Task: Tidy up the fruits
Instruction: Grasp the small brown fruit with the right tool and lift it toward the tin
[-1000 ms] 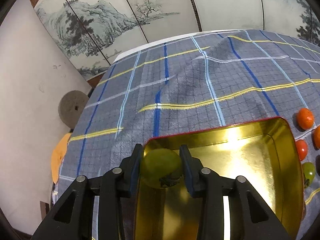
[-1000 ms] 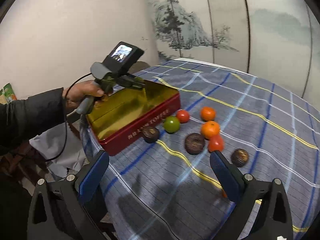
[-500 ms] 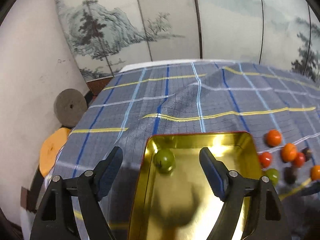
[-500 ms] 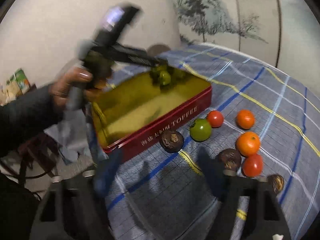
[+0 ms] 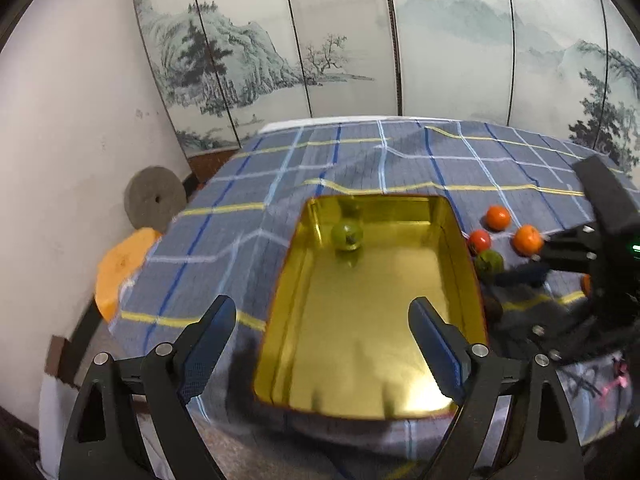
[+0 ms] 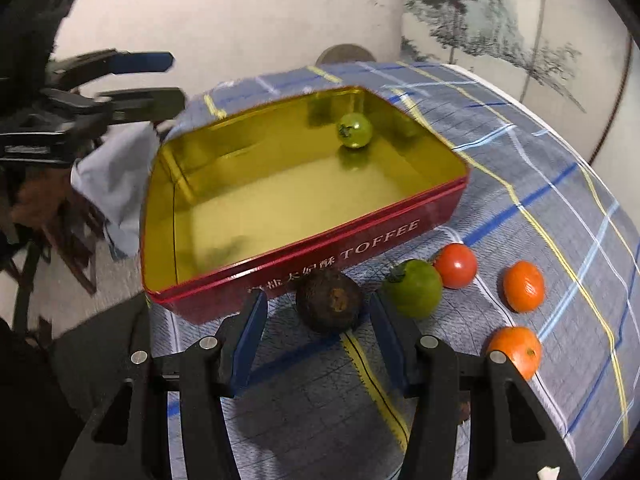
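A red toffee tin [image 6: 360, 236] with a gold inside [image 5: 288, 280] stands on the plaid cloth. One green fruit [image 6: 354, 130] [image 5: 347, 234] lies in its far corner. My left gripper [image 5: 322, 316] [image 6: 160, 78] hangs back over the tin's near end, its jaws opening wide with nothing between them. My right gripper [image 6: 318, 310] [image 5: 520, 276] is low beside the tin, jaws closing around a dark brown fruit [image 6: 330, 300]. A gap shows on both sides of it. Beside it lie a green tomato [image 6: 414, 288], a red tomato [image 6: 456, 266] and two oranges [image 6: 524, 286].
The plaid cloth [image 5: 360, 168] drapes over the table's edges, with a ridge behind the tin. A grey disc [image 5: 154, 202] and an orange stool [image 5: 120, 268] stand off the table's left side. A painted folding screen [image 5: 320, 40] closes the back.
My left gripper let go of the green fruit in the tin, opened wide and drew back. My right gripper dropped toward the dark brown fruit and its jaws narrowed around it.
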Demonstrator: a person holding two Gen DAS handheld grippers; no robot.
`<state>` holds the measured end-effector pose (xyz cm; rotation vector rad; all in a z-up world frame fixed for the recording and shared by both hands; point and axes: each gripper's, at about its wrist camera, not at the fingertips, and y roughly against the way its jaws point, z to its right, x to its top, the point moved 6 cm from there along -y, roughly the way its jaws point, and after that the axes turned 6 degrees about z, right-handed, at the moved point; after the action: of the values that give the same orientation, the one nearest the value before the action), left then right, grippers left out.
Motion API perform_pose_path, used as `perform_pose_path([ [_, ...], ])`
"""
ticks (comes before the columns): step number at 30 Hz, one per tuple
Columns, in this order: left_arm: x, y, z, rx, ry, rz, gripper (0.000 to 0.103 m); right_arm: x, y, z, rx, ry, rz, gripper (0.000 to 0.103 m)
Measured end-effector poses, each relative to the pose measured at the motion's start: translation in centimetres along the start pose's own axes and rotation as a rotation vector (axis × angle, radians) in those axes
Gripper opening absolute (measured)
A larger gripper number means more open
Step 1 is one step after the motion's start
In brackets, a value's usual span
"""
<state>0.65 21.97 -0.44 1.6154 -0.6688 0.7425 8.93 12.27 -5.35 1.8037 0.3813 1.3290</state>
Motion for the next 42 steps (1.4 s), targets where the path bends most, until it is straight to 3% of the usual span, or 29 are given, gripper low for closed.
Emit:
perform_pose_path([
  [6, -1.4, 0.2, 0.0, -0.009, 0.031, -0.040, 0.088, 0.0, -1.8, -0.2, -0.013, 0.073, -0.044, 0.038],
  [10, -1.9, 0.3, 0.1, -0.022, 0.061, -0.056, 0.088, 0.1, -1.5, 0.2, -0.024, 0.040, -0.044, 0.033],
  [22, -2.6, 2.9, 2.1, -0.034, 0.043, -0.012, 0.088, -2.6, 9.4, -1.5, -0.136, -0.195, 0.207, 0.033],
  [29, -2.4, 5.2, 2.8, -0.023, 0.014, 0.035, 0.088, -0.3, 12.0, -2.2, -0.137, -0.215, 0.288, 0.033],
  [42, -3.8, 6.9, 1.0, 0.011, 0.016, 0.040, 0.088, 4.2, 10.4, -4.3, -0.121, -0.164, 0.302, 0.033],
])
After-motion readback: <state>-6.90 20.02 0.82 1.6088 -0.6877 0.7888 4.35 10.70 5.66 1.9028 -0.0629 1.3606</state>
